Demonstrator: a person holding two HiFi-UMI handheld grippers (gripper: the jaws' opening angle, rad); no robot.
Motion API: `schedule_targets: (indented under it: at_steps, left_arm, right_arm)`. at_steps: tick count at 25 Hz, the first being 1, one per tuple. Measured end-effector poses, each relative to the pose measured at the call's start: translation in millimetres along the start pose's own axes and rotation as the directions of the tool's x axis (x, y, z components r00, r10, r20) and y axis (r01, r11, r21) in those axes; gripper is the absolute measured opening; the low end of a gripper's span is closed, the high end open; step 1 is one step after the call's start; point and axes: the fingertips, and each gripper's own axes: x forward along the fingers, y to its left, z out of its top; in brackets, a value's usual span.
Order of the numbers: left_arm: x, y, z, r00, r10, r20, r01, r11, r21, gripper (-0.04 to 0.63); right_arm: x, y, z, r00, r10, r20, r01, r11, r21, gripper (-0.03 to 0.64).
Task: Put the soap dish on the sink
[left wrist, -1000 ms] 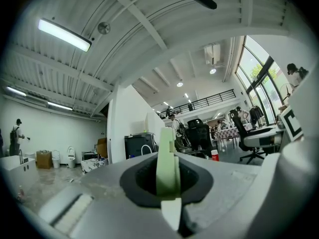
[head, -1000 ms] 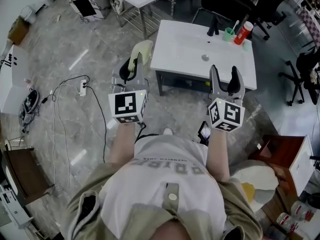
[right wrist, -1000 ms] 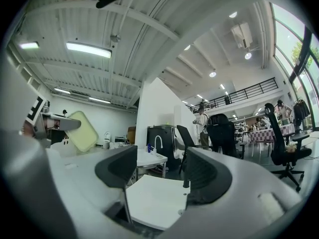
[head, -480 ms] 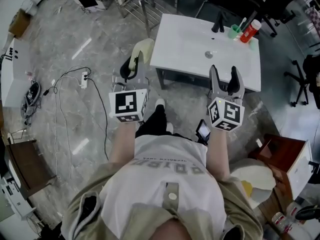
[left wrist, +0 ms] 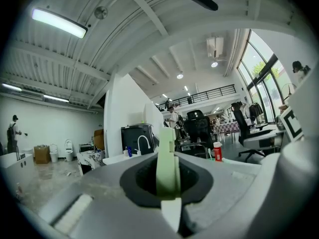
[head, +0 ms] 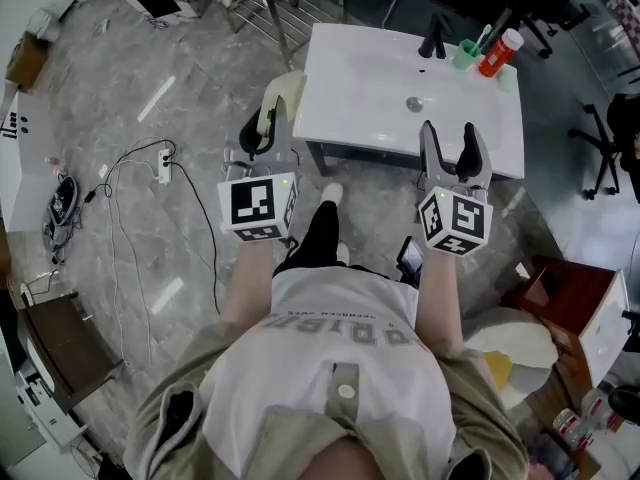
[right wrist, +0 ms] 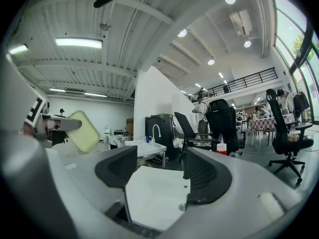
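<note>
The soap dish (head: 281, 96) is pale yellow-green with rounded corners. My left gripper (head: 266, 128) is shut on it, holding it on edge just left of the white sink (head: 360, 88). In the left gripper view the dish (left wrist: 166, 161) stands edge-on between the pads. My right gripper (head: 450, 144) is open and holds nothing, its fingers over the sink's front edge. The right gripper view looks along its parted jaws onto the sink top (right wrist: 154, 193), with the dish (right wrist: 83, 130) at the left.
At the sink's back stand a black faucet (head: 433, 38), a green cup (head: 463, 56) and a red bottle (head: 497, 52); a drain (head: 414, 103) sits mid-basin. Cables and a power strip (head: 163, 165) lie on the floor at left. Black office chairs (head: 610, 148) stand at right.
Both grippers have come closer to the sink. The right gripper's fingers now overlap its front edge. The dish stays held in the left gripper.
</note>
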Motion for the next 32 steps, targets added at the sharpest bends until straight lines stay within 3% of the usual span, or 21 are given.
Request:
schedule_targets:
  at_steps: [15,19,32]
  left_arm:
    - [122,17,30,0.994,-0.087,0.071,0.087,0.996,0.003,0.020]
    - [158,28,26,0.990,-0.121,0.067,0.120,0.993,0.016,0.019]
    - [238,43,-2,0.971,-0.239,0.009,0.239,0.969,-0.056,0.018]
  right_arm:
    - [94,-22,38,0.998,-0.033,0.048,0.035,0.999,-0.022,0.296]
    - [121,-27,38,0.997,-0.064,0.040,0.065,0.998,-0.018,0.296]
    - [192,-30,30,0.993,-0.118,0.005,0.118,0.993,0.001,0.296]
